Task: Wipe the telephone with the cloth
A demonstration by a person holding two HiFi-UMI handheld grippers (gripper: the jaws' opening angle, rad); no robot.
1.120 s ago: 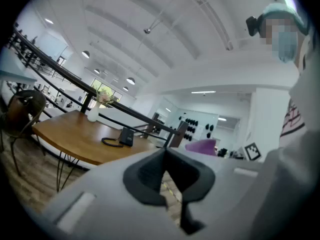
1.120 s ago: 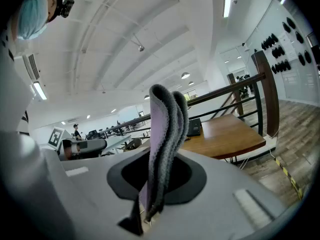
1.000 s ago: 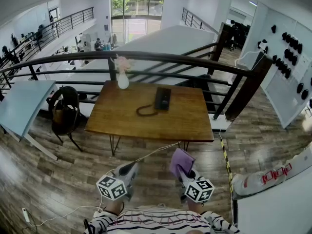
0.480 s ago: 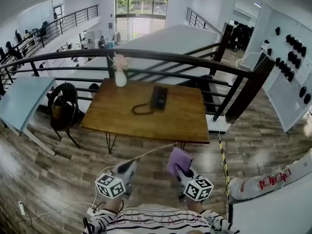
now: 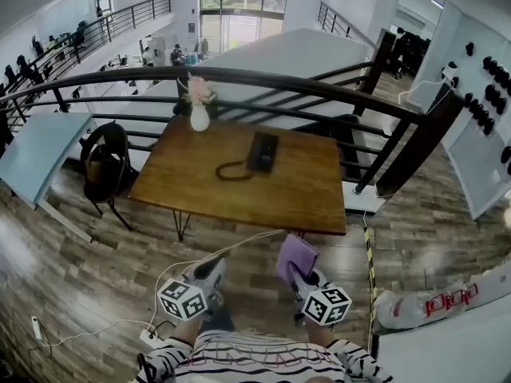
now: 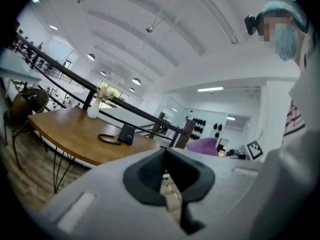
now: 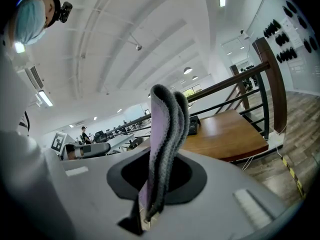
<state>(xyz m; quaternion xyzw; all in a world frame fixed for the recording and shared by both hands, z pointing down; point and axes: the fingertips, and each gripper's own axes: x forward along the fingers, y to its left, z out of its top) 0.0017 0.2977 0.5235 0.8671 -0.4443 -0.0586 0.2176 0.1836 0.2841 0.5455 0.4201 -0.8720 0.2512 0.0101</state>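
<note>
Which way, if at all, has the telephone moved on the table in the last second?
No. The telephone sits just as far right of the vase on the table as before; only the head view shifted.

All three views toward table (image 5: 200,183)

Open-plan office mezzanine: black railing (image 5: 303,86) mid-frame, desk rows (image 5: 120,62) below at upper left, wood floor (image 5: 72,270).

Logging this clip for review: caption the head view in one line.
Cloth clamped in the right gripper, left gripper empty, both short of the table where the phone lies.
</note>
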